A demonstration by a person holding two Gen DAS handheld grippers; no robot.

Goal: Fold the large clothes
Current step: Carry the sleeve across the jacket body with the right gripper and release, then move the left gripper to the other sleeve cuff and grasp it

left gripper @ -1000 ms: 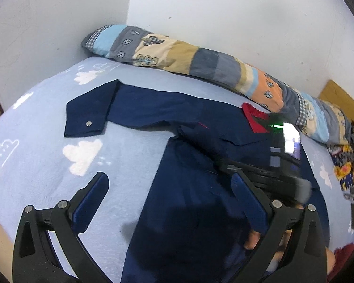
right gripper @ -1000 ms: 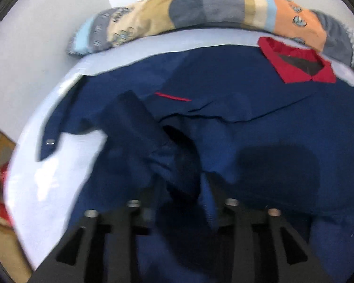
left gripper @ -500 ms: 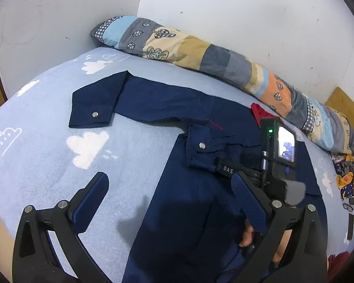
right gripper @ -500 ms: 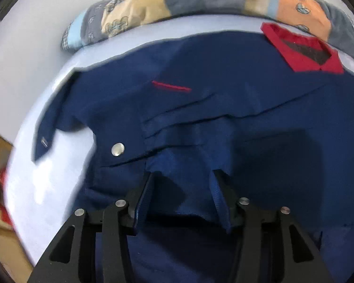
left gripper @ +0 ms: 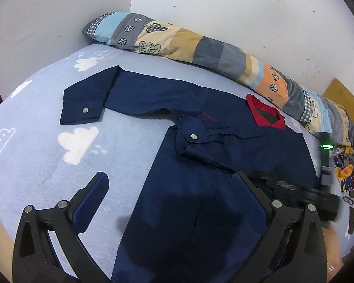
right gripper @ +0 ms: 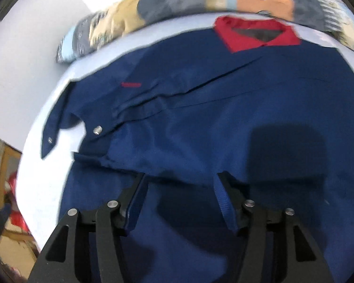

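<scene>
My left gripper (left gripper: 168,195) hangs with its jaws spread wide and released, holding nothing; its left finger (left gripper: 92,202) sits over the pale blue bedsheet with white cloud prints (left gripper: 47,155), and its right finger (left gripper: 247,200) over the dark navy long-sleeved work shirt with a red collar (left gripper: 200,165). I cannot tell whether either fingertip touches the cloth beneath.

The shirt lies flat on the bed, its long axis running from the hem near me up to the red collar (left gripper: 265,113) at the far side, close to the long patchwork bolster pillow (left gripper: 200,49) along the white wall. One sleeve stretches out to the left, its cuff with a metal snap (left gripper: 85,110) lying on the sheet; the other cuff (left gripper: 193,136) is folded in across the chest. The hem is cut off by the bottom edge of the left wrist view.

My right gripper (right gripper: 181,186) is likewise let go, jaws parted with nothing between them, hovering low over the shirt's body. In the left wrist view its black body (left gripper: 304,195) is blurred and partly hidden behind my left finger. The right wrist view is smeared, so the pillow's pattern is hard to read there.
</scene>
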